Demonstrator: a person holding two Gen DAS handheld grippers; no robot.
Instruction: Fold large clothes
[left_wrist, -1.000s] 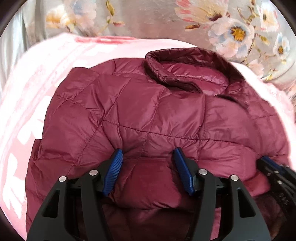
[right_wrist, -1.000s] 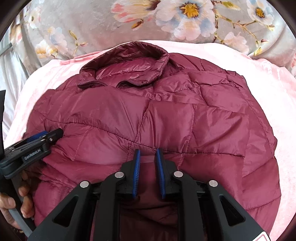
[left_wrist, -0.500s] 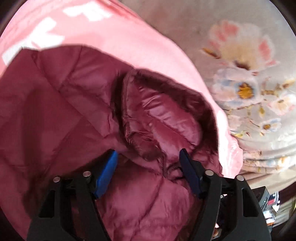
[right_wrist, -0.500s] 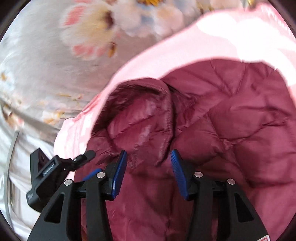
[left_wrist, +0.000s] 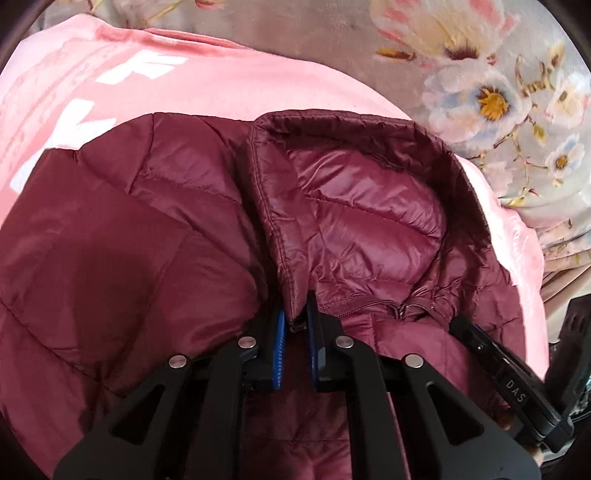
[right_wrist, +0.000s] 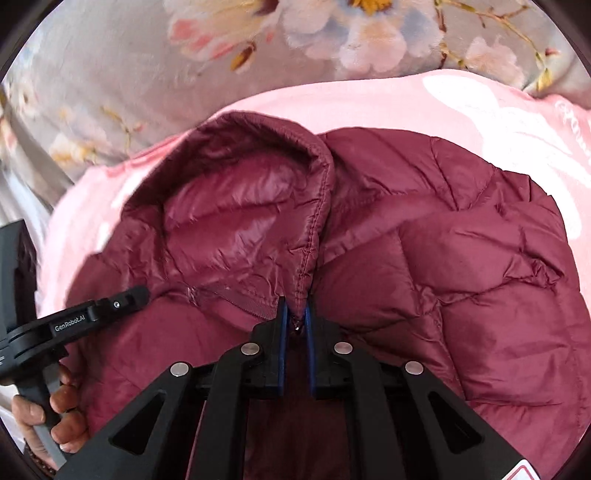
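A maroon quilted puffer jacket (left_wrist: 147, 240) (right_wrist: 461, 277) lies on a pink blanket (left_wrist: 221, 81). Its stand-up collar (left_wrist: 369, 206) (right_wrist: 240, 206) gapes open between my two grippers. In the left wrist view, my left gripper (left_wrist: 295, 314) has its jaws closing, and its blue pads pinch the collar's left front edge. In the right wrist view, my right gripper (right_wrist: 295, 314) is closing too, with its pads pressed on the collar's right front edge by the zipper. Each gripper's black body shows at the side of the other's view.
The pink blanket (right_wrist: 406, 103) with white lettering covers a grey floral bedsheet (left_wrist: 480, 74) (right_wrist: 147, 74). A person's hand (right_wrist: 55, 413) holds the left gripper's handle at the lower left of the right wrist view.
Both grippers left the jacket's folded lower part and moved to the collar. Their jaws, apart half a second ago, have now closed on the collar's two front edges.
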